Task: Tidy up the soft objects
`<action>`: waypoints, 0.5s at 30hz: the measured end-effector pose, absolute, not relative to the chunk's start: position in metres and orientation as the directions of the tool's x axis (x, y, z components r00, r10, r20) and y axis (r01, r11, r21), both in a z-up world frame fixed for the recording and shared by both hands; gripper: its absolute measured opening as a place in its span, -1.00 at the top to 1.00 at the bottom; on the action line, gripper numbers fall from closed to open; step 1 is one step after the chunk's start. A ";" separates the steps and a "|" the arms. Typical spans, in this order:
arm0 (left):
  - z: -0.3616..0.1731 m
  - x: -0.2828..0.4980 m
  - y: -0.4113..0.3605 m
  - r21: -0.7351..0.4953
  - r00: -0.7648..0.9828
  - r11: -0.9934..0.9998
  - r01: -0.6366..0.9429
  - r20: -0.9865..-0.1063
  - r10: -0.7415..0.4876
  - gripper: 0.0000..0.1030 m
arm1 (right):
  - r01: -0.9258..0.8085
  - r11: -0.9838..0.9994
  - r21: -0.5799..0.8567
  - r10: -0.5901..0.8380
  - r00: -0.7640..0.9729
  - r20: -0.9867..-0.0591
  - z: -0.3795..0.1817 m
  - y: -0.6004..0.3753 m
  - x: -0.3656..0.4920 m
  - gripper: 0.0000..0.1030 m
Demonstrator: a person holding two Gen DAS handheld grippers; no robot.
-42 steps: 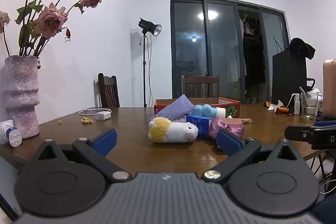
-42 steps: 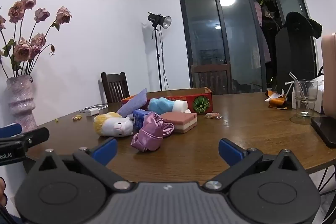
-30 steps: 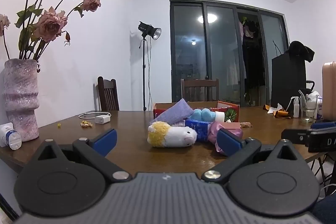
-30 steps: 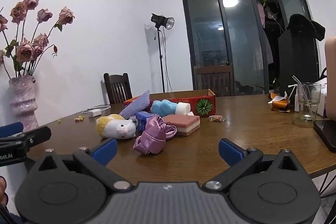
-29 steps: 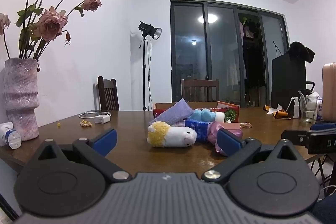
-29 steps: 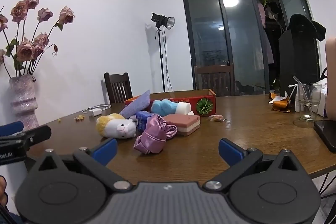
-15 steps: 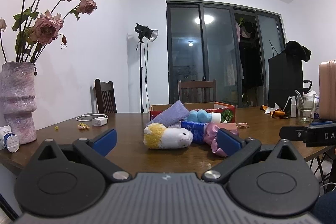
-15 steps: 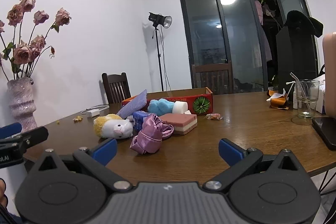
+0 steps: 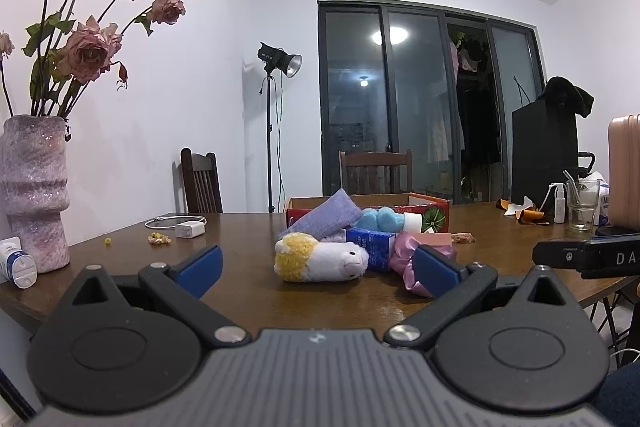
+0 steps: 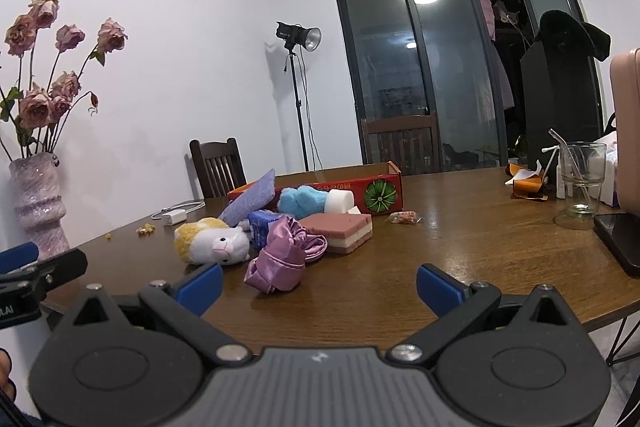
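Note:
A pile of soft things lies mid-table before a red cardboard box (image 9: 434, 211) (image 10: 380, 193). A white and yellow plush (image 9: 320, 261) (image 10: 214, 241) lies in front, a pink satin scrunchie (image 9: 404, 259) (image 10: 282, 255) right of it. Behind are a purple cloth (image 9: 324, 219) (image 10: 250, 201), a blue pack (image 9: 370, 245) (image 10: 262, 223), a blue fluffy toy (image 9: 380, 219) (image 10: 298, 201) and a pink-white sponge (image 10: 340, 229). My left gripper (image 9: 316, 269) is open and empty at the near table edge. My right gripper (image 10: 318, 285) is open and empty, short of the scrunchie.
A vase of dried roses (image 9: 34, 199) (image 10: 38, 199) stands at the left. A white charger with cable (image 9: 188, 227) lies behind it. A glass (image 10: 580, 179), a phone (image 10: 620, 241) and a pink case (image 10: 628, 131) are at the right. Chairs stand beyond the wooden table (image 10: 460, 247).
Both grippers stay open and have only drifted slightly; the left view has dipped and risen a little. Nothing on the table has moved.

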State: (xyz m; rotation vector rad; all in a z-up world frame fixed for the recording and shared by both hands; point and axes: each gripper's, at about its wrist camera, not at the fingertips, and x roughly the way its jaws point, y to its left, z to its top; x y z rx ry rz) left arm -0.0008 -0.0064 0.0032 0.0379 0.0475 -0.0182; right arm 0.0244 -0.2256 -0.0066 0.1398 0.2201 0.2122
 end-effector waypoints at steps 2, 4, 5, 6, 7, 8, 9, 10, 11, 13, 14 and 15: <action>0.003 -0.001 -0.008 0.040 0.999 0.999 0.020 -0.047 -0.018 -1.00 | -0.194 0.968 0.158 0.225 0.952 -0.206 -0.007 -0.225 0.024 -1.00; 0.002 -0.001 -0.009 0.042 0.998 0.999 0.024 -0.050 -0.022 -1.00 | -0.193 0.968 0.160 0.224 0.951 -0.212 -0.008 -0.226 0.025 -1.00; 0.002 0.000 -0.009 0.043 0.998 0.999 0.027 -0.053 -0.024 -1.00 | -0.191 0.968 0.163 0.224 0.951 -0.213 -0.008 -0.227 0.024 -1.00; 0.002 0.000 -0.010 0.044 0.998 0.999 0.026 -0.053 -0.024 -1.00 | -0.187 0.968 0.169 0.222 0.951 -0.214 -0.009 -0.228 0.024 -1.00; 0.002 0.000 -0.011 0.045 0.998 0.999 0.026 -0.052 -0.024 -1.00 | -0.184 0.968 0.174 0.219 0.951 -0.217 -0.009 -0.229 0.025 -1.00; 0.002 -0.001 -0.012 0.050 0.998 0.998 0.031 -0.050 -0.028 -1.00 | -0.179 0.967 0.179 0.217 0.952 -0.218 -0.008 -0.230 0.025 -1.00; 0.002 -0.001 -0.013 0.057 0.998 0.998 0.034 -0.049 -0.031 -1.00 | -0.177 0.967 0.182 0.215 0.952 -0.218 -0.008 -0.231 0.026 -1.00; 0.002 -0.002 -0.014 0.064 0.998 0.997 0.037 -0.048 -0.034 -1.00 | -0.174 0.967 0.184 0.213 0.952 -0.220 -0.008 -0.231 0.026 -1.00; 0.002 -0.002 -0.014 0.065 0.998 0.997 0.040 -0.047 -0.037 -1.00 | -0.174 0.968 0.184 0.213 0.952 -0.221 -0.008 -0.231 0.026 -1.00; 0.001 -0.003 -0.014 0.058 0.998 0.998 0.040 -0.049 -0.037 -1.00 | -0.181 0.968 0.173 0.218 0.950 -0.224 -0.010 -0.229 0.025 -1.00; 0.002 -0.002 -0.014 0.055 0.998 0.998 0.040 -0.050 -0.037 -1.00 | -0.182 0.969 0.169 0.218 0.949 -0.228 -0.010 -0.229 0.025 -1.00; 0.002 -0.002 -0.014 0.055 0.998 0.998 0.041 -0.052 -0.038 -1.00 | -0.182 0.968 0.170 0.218 0.949 -0.227 -0.010 -0.230 0.026 -1.00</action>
